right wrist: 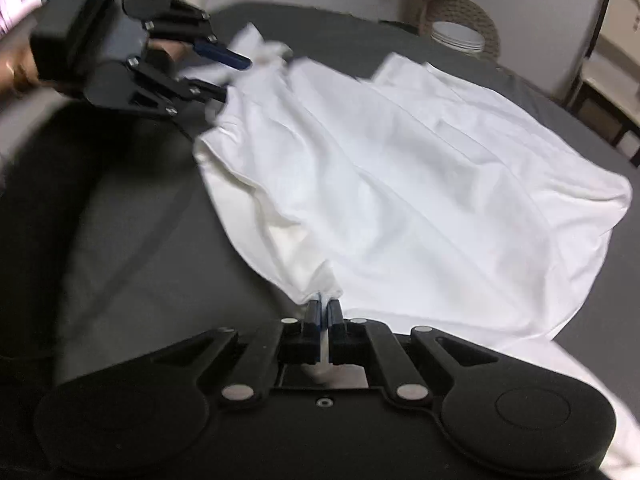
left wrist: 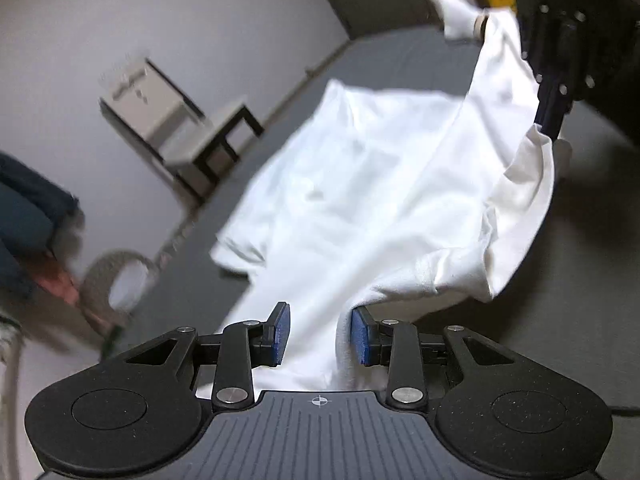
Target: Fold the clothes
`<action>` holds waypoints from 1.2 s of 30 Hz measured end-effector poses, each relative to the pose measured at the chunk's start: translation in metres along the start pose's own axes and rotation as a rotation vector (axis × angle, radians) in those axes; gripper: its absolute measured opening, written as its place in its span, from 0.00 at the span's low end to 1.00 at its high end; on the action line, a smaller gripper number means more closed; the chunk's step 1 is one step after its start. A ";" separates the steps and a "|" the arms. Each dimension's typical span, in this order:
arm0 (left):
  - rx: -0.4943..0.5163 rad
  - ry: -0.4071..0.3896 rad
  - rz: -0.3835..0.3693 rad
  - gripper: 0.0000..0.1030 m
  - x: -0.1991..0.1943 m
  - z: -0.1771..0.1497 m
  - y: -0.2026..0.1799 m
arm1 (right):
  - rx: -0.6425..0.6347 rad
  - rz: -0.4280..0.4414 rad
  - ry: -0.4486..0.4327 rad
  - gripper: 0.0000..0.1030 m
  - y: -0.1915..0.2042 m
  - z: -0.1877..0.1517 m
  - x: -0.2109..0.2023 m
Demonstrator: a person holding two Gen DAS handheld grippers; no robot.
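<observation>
A white shirt [left wrist: 360, 184] lies spread and rumpled on a dark grey surface [left wrist: 568, 320]. In the left wrist view my left gripper [left wrist: 318, 336] is open, its blue pads standing apart on either side of a strip of the shirt's near edge. My right gripper [left wrist: 550, 120] at the upper right pinches another edge and lifts it. In the right wrist view the right gripper [right wrist: 324, 308] is shut on a bunched bit of the shirt [right wrist: 420, 168]. The left gripper [right wrist: 236, 80] shows at the far left corner of the cloth, fingers apart, held by a hand [right wrist: 16, 72].
A low dark table with a pale box [left wrist: 160, 100] stands by the wall. A woven basket holding a white bucket [right wrist: 460, 28] sits beside the surface. A white sock [left wrist: 452, 4] lies at the far end. Bare grey surface [right wrist: 140, 220] lies left of the shirt.
</observation>
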State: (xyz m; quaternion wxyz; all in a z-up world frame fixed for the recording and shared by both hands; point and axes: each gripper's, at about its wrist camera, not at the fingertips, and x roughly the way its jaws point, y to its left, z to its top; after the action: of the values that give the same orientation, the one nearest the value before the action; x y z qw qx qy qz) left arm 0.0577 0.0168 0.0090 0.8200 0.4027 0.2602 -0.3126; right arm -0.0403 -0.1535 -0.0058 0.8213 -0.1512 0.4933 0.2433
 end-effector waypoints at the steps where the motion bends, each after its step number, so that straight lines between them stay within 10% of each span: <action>1: -0.008 0.012 0.009 0.33 0.009 -0.005 -0.004 | 0.006 -0.035 0.010 0.04 -0.005 0.000 0.009; 10: -0.125 0.011 0.031 0.33 0.021 -0.023 -0.008 | 0.184 -0.113 -0.056 0.10 -0.054 -0.015 0.007; 16: 0.014 0.013 -0.042 0.34 -0.005 -0.028 -0.014 | 0.166 0.107 -0.244 0.37 -0.024 -0.004 -0.014; 23: -0.022 0.098 -0.065 0.33 0.006 -0.032 -0.004 | 0.009 0.089 -0.251 0.36 0.026 0.049 0.041; 26: -0.012 0.107 -0.081 0.23 0.004 -0.032 -0.004 | 0.031 0.122 -0.247 0.05 0.026 0.059 0.057; 36: 0.307 0.099 -0.158 0.11 -0.078 -0.058 -0.014 | 0.165 0.512 -0.188 0.02 0.040 0.021 0.005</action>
State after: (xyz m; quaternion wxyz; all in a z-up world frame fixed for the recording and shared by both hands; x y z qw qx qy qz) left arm -0.0145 0.0815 0.0242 0.7079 0.5165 0.2802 -0.3919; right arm -0.0449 -0.1085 -0.0008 0.7847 0.0690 0.4555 0.4147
